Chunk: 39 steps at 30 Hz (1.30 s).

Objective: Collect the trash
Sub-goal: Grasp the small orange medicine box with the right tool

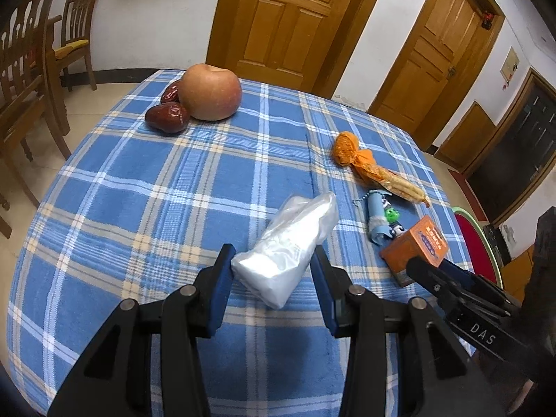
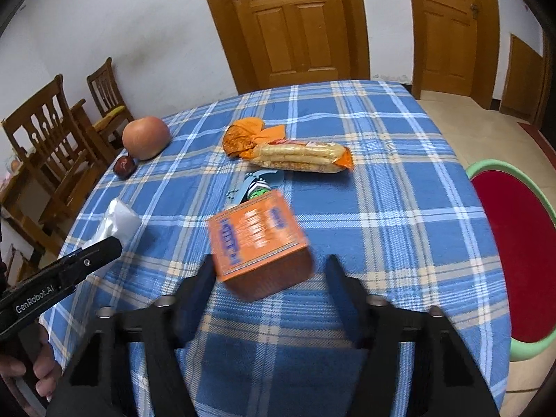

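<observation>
Left gripper (image 1: 272, 267) jaws clamp the clear plastic bag (image 1: 288, 246) just above the table (image 1: 139, 191). Right gripper (image 2: 269, 278) jaws half-wide around the orange box (image 2: 259, 243), left pad touching, right apart; centre it, close squarely.

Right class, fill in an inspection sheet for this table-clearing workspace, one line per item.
Surface: blue plaid tablecloth covers the table.
Job's things: clear plastic bag; orange box, tilted; snack packet, lying flat.
Clutter: apple touching red dates; keychain toy beside the box.
Grippers: left hand-held gripper clamps the bag; right hand-held gripper straddles the box, one finger apart from it.
Cables: nothing seen.
Surroundings: wooden chairs, wooden doors, red-cushioned stool.
</observation>
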{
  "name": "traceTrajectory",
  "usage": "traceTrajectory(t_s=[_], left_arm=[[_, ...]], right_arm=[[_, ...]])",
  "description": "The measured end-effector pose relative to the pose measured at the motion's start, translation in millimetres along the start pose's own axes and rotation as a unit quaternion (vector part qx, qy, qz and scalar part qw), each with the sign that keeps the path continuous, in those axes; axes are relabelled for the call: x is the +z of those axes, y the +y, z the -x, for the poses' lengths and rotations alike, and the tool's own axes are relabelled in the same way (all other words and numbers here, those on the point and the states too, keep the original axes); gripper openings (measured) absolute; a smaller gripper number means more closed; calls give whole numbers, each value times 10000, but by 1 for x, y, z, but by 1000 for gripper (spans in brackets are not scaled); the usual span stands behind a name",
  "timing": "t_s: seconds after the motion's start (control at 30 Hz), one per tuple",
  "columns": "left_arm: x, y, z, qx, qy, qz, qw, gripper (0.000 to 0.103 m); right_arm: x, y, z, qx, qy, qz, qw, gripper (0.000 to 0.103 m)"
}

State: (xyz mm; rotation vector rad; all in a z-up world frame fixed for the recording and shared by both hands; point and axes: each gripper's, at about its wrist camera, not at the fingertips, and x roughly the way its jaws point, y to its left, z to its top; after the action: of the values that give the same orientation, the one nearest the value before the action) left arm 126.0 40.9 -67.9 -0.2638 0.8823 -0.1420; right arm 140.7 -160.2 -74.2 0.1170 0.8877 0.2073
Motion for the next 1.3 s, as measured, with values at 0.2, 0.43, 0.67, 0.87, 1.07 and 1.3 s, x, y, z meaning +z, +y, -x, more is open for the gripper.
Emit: traceTrajectory(t_s=[0.2,0.43,0.67,0.87,1.07,1.3], left_arm=[[-2,-10,6,-60,-18,-103,9999,44],[-5,-29,13,-170,-30,-248,9995,44],[-9,-53,17,-339,-5,-424,9985,44],[-12,-80,19,-484,22,-634,9968,44],[-14,-110,16,-618,82,-863,9943,44],[-13,-143,10,-745,152,-1110,9909,44]], right_arm=[[-7,-2,10,55,-64,-2,10000,55],[-16,-13,34,-37,-253,-113,9996,55],[-25,-38,62,-195,-487,-418,9977,55],[-32,-60,82,-345,-641,-672,9951,55],[-38,-85,98,-493,-775,-926,9915,55],[-45,-114,114,-651,-916,-1232,9860,55]])
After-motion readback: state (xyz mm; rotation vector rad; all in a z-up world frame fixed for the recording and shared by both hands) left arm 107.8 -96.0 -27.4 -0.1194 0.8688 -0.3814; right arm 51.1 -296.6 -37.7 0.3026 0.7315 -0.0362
